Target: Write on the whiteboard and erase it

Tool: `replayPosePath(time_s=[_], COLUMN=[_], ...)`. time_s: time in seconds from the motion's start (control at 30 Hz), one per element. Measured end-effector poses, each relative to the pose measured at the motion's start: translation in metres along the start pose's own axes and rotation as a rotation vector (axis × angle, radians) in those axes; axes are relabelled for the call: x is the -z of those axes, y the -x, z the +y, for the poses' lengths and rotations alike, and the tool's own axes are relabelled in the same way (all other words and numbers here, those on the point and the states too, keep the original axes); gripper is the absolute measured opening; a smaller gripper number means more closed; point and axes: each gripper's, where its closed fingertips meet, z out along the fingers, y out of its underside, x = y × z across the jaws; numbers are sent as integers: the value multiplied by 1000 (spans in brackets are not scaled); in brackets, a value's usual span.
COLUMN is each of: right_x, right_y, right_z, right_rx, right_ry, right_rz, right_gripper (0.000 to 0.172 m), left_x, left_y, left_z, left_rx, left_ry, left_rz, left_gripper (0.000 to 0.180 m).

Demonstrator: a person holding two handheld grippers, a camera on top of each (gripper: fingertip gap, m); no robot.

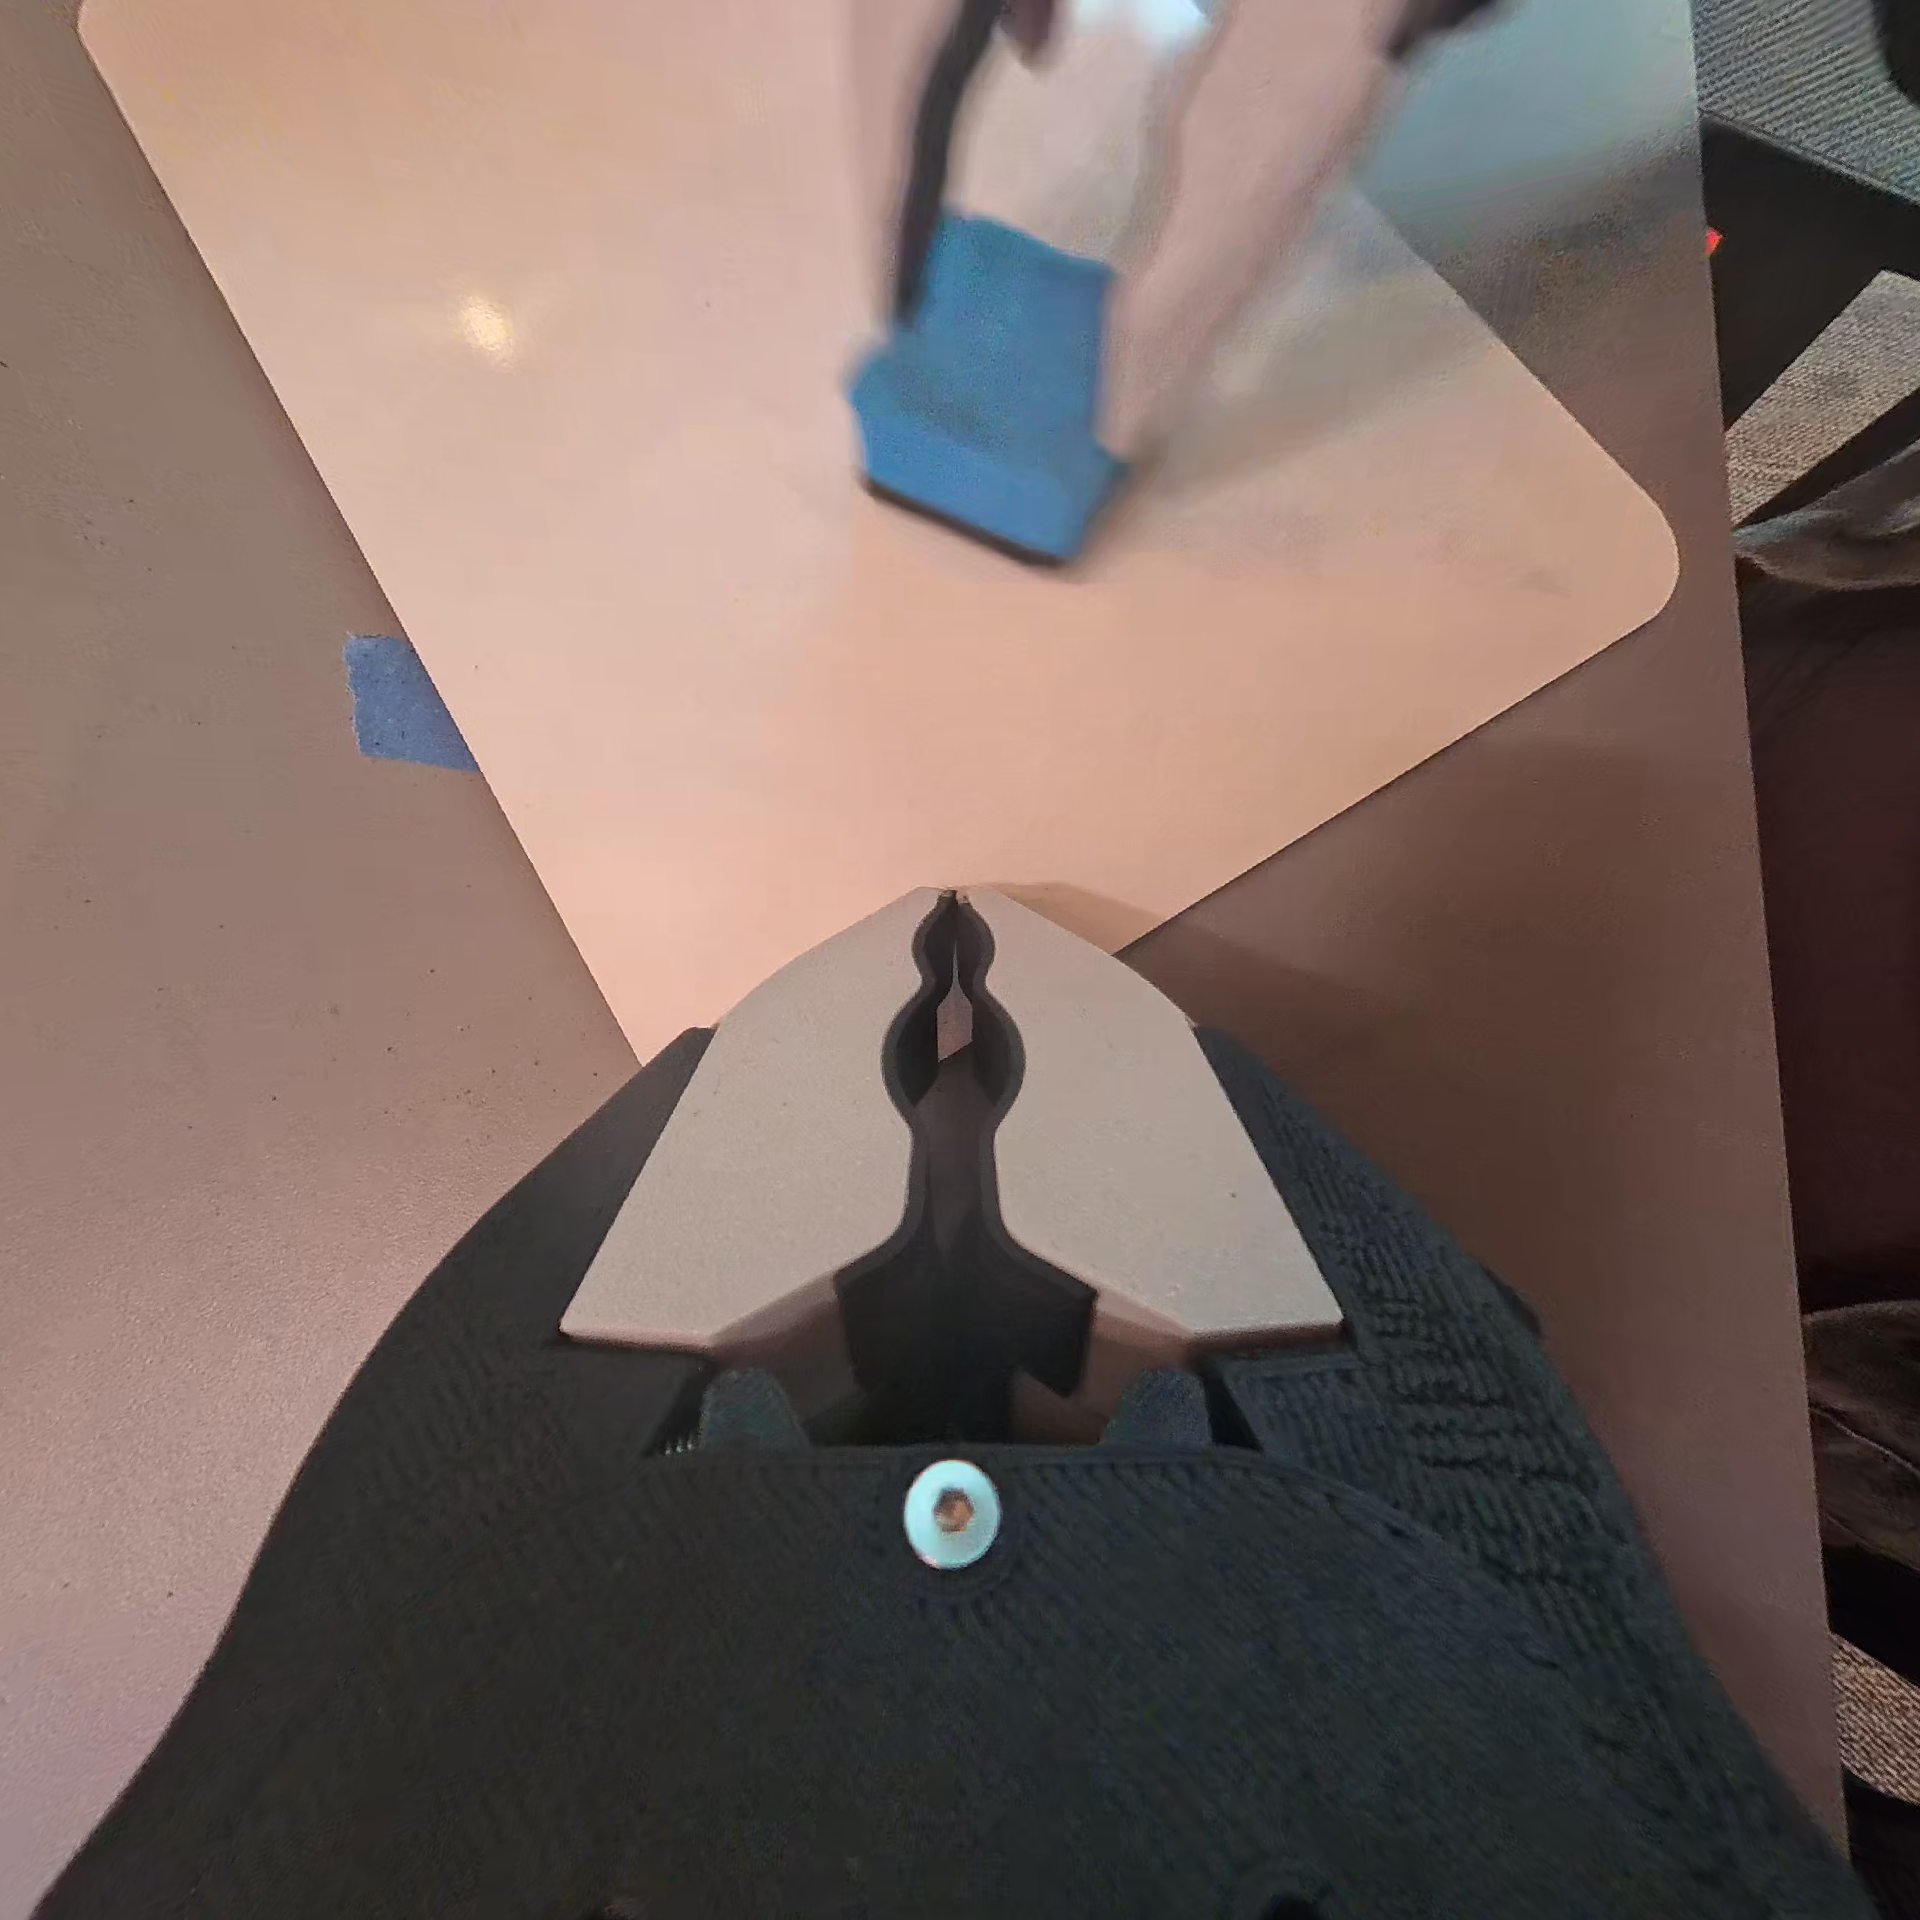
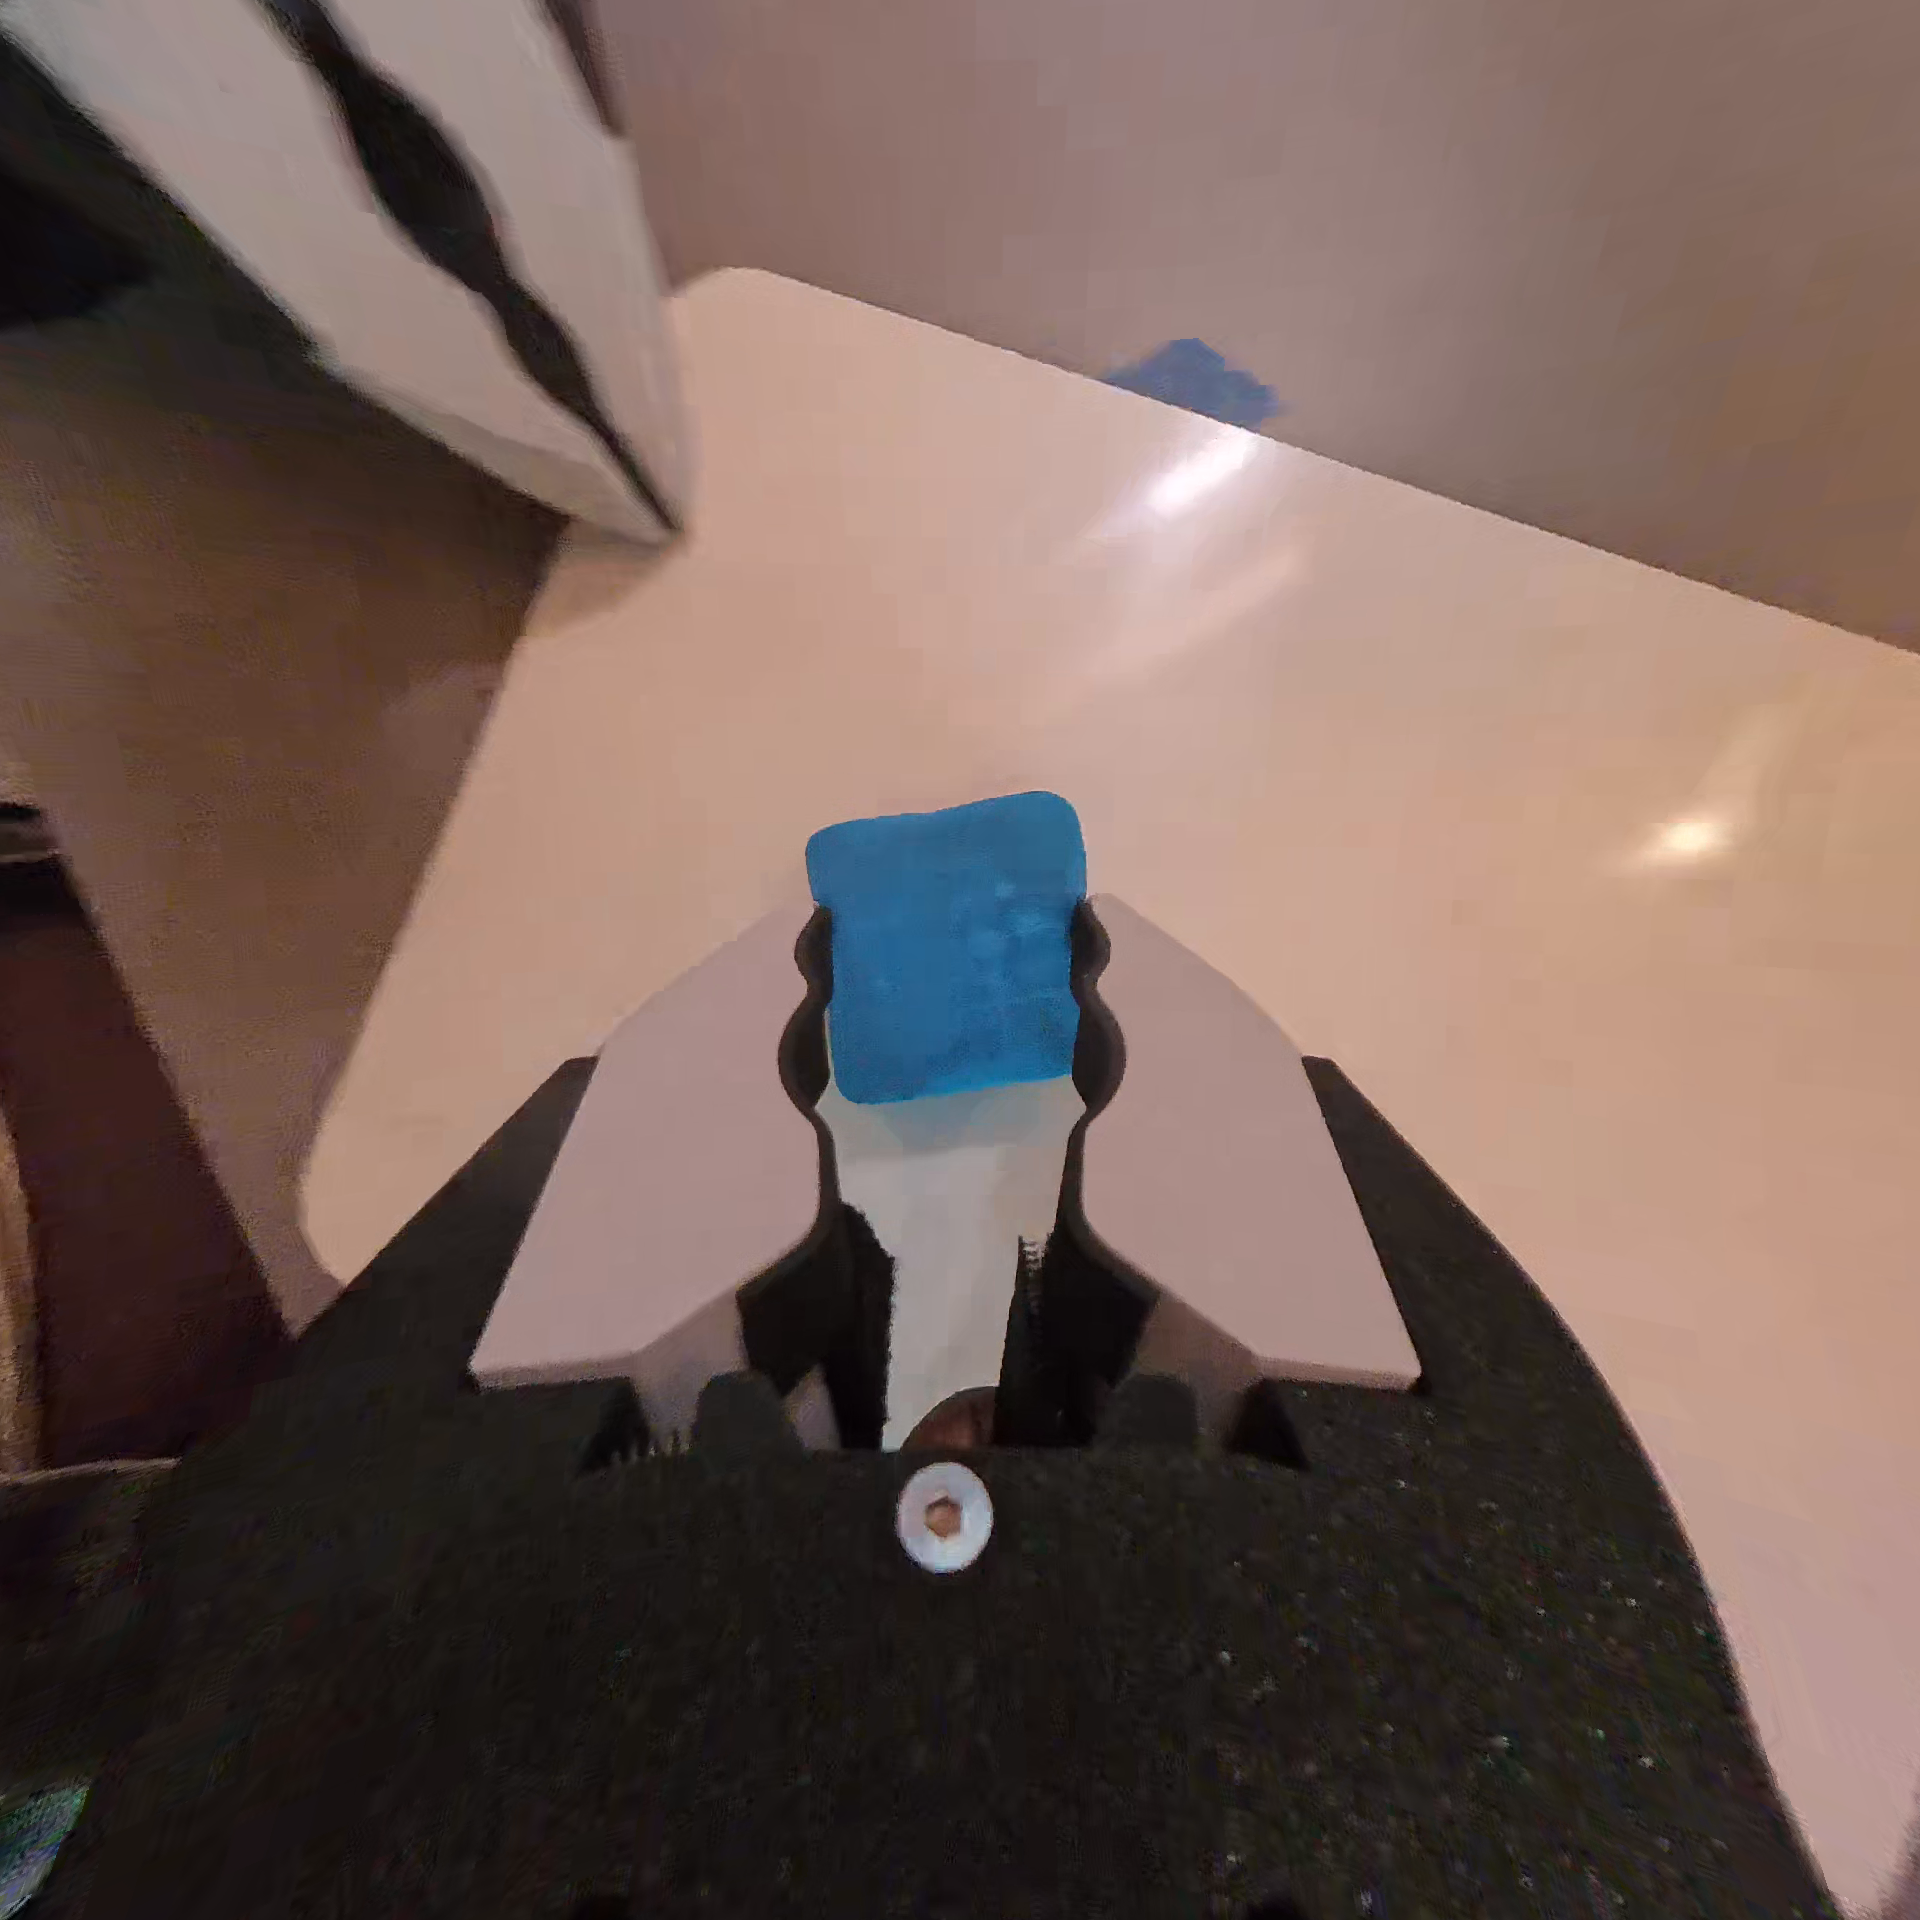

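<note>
A white whiteboard (image 1: 727,582) lies flat on the brown table; no writing shows on it in either view. My right gripper (image 2: 948,940) is shut on a blue eraser (image 2: 948,951), both pads pressed against its sides, and holds it down on the board (image 2: 1351,883). In the left wrist view the same eraser (image 1: 987,395) shows blurred at the board's far part, with the right gripper's fingers (image 1: 1184,312) around it. My left gripper (image 1: 954,896) is shut with nothing between its pads, its tips at the board's near corner. It also shows at the upper left of the right wrist view (image 2: 644,520).
A strip of blue tape (image 1: 400,707) sticks out from under the board's left edge; it shows in the right wrist view too (image 2: 1195,379). The table edge (image 1: 1725,727) runs down the right, with dark fabric things beyond it.
</note>
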Motion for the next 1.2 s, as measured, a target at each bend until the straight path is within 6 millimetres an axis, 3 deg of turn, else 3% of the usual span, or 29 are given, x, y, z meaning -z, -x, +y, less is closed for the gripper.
replayPosePath(time_s=[0.07,0.13,0.2,0.23,0.37,0.57,0.63,0.73,0.87,0.97,1.03,1.2], right_x=[-5,-5,4,14,89,220,244,241,205,184,186,217], right_y=[42,68,78,73,15,-108,-146,-192,-225,-234,-235,-219], right_z=[-4,-4,-1,0,23,108,122,138,150,158,154,132], right_rx=[39,43,-13,-59,-257,-465,-527,-579,-611,-661,-684,-674], right_ry=[-39,-98,-179,-234,-418,-353,-353,-264,-174,-174,-272,-613], right_rz=[-72,-106,-153,-145,58,670,756,789,704,638,650,764], right_gripper=[45,44,44,44,44,45,45,45,46,49,74,83], left_x=[0,0,0,1,1,1,2,10,44,84,116,213], left_y=[0,0,0,-1,-1,-1,2,13,23,26,28,42], left_z=[0,0,0,0,0,0,0,-6,-26,-40,-38,-11], left_rx=[-2,-7,-21,-26,-23,-25,-20,-4,44,107,156,279], left_ry=[-1,-1,-1,-2,-1,-1,-2,-41,-179,-325,-391,-557], left_rz=[-4,-10,-12,-15,-12,-17,-36,-123,-303,-488,-640,-1107], left_gripper=[1,1,1,1,1,2,10,17,34,75,97,102])
